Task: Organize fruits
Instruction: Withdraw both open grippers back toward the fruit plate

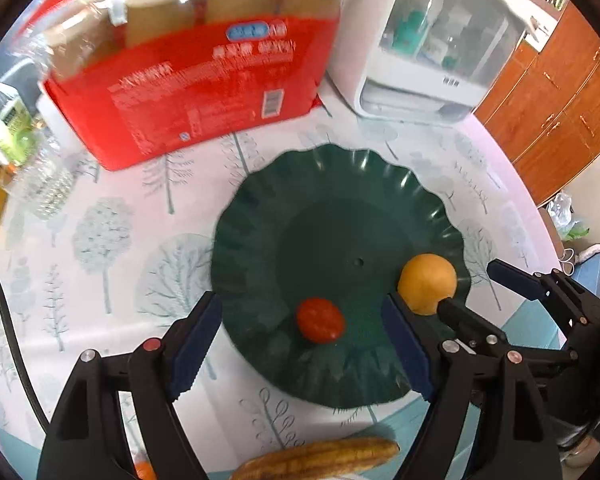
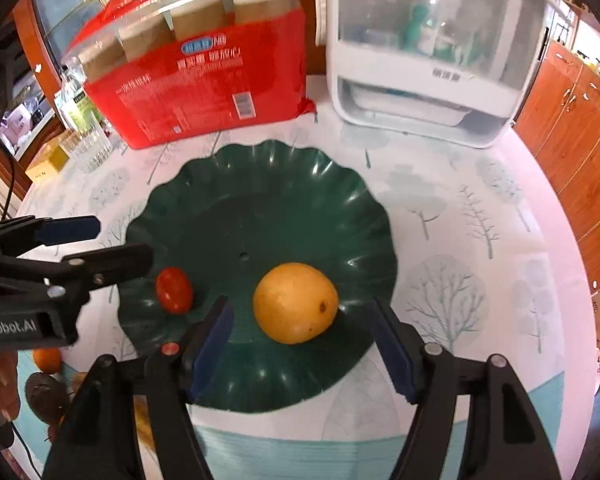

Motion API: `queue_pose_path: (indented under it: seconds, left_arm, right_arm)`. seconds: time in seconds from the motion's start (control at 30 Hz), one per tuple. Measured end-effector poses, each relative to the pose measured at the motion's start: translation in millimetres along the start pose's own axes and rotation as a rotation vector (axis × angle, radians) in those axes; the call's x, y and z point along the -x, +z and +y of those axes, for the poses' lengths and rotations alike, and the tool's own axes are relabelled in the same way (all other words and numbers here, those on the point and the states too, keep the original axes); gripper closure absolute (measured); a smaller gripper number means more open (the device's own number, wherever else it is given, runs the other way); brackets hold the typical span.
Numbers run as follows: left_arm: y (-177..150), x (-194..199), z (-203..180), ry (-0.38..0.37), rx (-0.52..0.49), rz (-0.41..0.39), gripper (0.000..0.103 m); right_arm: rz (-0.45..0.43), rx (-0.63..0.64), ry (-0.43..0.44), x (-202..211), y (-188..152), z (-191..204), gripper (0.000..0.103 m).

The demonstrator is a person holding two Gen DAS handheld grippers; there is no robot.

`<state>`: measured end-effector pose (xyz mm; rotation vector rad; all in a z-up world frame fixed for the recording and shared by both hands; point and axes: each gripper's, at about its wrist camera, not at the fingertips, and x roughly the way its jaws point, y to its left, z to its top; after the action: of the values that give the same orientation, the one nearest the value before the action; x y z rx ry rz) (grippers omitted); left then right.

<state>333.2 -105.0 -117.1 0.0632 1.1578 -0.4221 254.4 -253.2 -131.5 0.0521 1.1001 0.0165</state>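
Observation:
A dark green scalloped plate [image 1: 320, 208] [image 2: 260, 200] lies on the tree-print tablecloth. A small red tomato [image 1: 320, 320] [image 2: 175, 290] and an orange [image 1: 427, 283] [image 2: 296, 302] lie in it. My left gripper [image 1: 302, 344] is open and empty, its fingers on either side of the tomato from the near side. My right gripper [image 2: 304, 340] is open and empty, just behind the orange; it also shows in the left wrist view [image 1: 496, 292]. The left gripper shows at the left of the right wrist view [image 2: 100, 244]. A browned banana [image 1: 320, 460] lies near the table's front edge.
A red pack of paper cups [image 1: 196, 80] [image 2: 204, 76] and a white appliance with a clear hood [image 1: 440, 48] [image 2: 436, 48] stand behind the plate. A clear bottle [image 1: 48, 184] lies at the left. Small fruits [image 2: 46, 360] lie at the near left. Wooden cabinets [image 1: 560, 108] stand at the right.

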Motion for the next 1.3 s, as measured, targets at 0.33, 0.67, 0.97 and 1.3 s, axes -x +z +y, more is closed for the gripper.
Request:
queue_pose_path:
  seconds: [0.33, 0.67, 0.97, 1.3]
  left_arm:
    - [-18, 80, 8, 0.05, 0.034, -0.103, 0.022]
    - [-59, 163, -1, 0.099, -0.016, -0.236, 0.021]
    - [-116, 217, -13, 0.144, -0.074, -0.286, 0.021]
    - [-183, 247, -1, 0.147, 0.005, -0.316, 0.014]
  right_arm:
    - [-0.056, 0.017, 0.022, 53, -4, 12, 0.029]
    - [-0.15, 0.004, 0.018, 117, -17, 21, 0.029]
    - [-0.319, 0.123, 0.007, 180, -58, 53, 0.029]
    - [-0.275, 0.208, 0.118, 206, -101, 87, 0.029]
